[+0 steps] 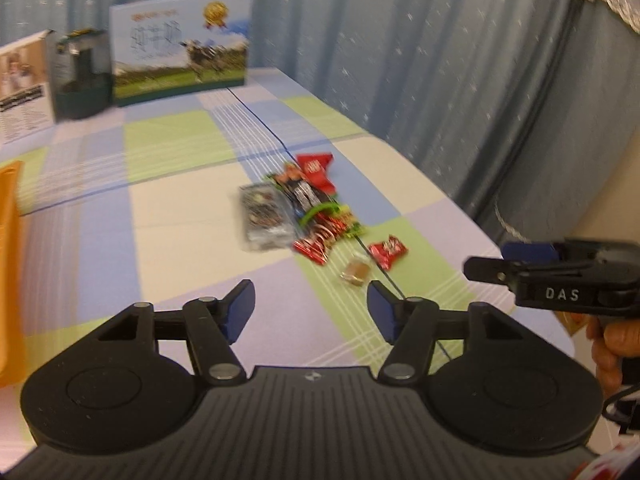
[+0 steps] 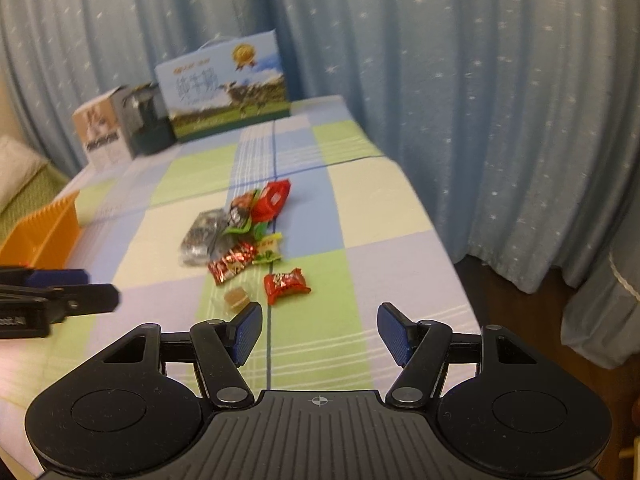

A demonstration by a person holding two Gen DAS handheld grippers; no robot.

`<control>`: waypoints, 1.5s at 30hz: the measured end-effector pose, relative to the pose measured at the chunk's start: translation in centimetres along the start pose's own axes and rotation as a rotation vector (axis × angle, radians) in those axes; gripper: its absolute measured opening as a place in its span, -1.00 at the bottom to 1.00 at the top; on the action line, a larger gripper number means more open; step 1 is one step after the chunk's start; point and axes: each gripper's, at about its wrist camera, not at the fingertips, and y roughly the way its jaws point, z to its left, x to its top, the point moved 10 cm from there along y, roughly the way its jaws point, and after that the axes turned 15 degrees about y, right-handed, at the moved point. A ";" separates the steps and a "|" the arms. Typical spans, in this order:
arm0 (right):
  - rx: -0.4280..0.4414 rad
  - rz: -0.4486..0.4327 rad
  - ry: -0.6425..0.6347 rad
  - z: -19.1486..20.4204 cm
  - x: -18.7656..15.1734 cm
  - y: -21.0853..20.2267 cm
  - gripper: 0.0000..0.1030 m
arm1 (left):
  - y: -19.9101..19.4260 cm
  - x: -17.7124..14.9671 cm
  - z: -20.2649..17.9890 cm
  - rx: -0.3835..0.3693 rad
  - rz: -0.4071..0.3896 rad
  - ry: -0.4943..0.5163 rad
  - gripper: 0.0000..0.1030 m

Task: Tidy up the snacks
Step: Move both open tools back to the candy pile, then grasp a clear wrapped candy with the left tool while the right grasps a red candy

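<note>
So both my grippers are hanging over the near end of the table, jaws spread wide, nothing in either one. My right gripper (image 2: 320,330) has the closest shot: just ahead of its left finger sits a little brown square candy (image 2: 237,298) in clear wrap, and dead ahead, a bit further out, a small red foil candy (image 2: 286,285) with twisted ends, long axis running roughly across my fingers. My left gripper (image 1: 311,312) sees the same two ahead and off to its right, so I'd say the right hand is the nearer one for either.

Beyond those is the main snack pile (image 2: 240,232), stretching away from me along the cloth's blue stripe: crinkly red-and-silver wrappers, a green packet, a greyish see-through pouch on the left side, a bigger red packet (image 2: 274,200) at the far end. All thin, slippery film, overlapping, so pinching just one looks fiddly.

Far to my left there's an orange ribbed plastic bin (image 2: 44,236), my guess for the drop spot. Checked tablecloth (image 2: 360,280) underneath, cardboard boxes (image 2: 224,92) at the far end against the blue curtain.
</note>
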 end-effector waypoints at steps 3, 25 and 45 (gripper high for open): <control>0.007 0.019 -0.057 -0.1 -0.1 1.8 0.26 | 2.2 -0.2 -0.9 -0.027 0.010 0.026 0.00; 0.036 0.064 -0.298 0.1 0.0 7.3 0.11 | 8.5 -0.1 -2.3 -0.058 0.024 0.170 -0.63; 0.048 0.115 -0.331 3.5 -0.4 10.3 -0.65 | 5.2 -3.8 1.6 0.042 0.049 0.124 -0.58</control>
